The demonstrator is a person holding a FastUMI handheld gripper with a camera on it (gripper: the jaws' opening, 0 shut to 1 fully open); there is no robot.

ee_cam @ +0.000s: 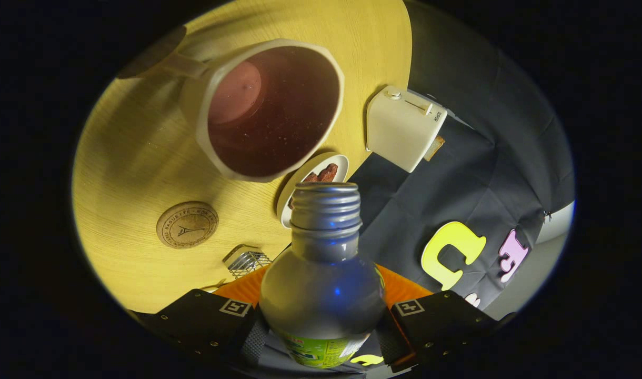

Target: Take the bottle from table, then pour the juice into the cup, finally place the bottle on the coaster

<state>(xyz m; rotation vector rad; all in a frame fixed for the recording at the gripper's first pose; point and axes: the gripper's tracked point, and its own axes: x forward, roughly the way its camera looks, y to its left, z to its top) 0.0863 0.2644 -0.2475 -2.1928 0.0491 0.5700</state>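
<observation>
Bottle [321,284] clamped between the jaws (both sides pressing), open neck just short of the cup [268,108] beyond.

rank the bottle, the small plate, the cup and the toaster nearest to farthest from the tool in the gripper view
1. bottle: clamped between the tool's fingers.
2. small plate: just beyond the bottle's mouth.
3. cup and toaster: both past the plate, cup on one side, toaster on the other; too close to call.
</observation>
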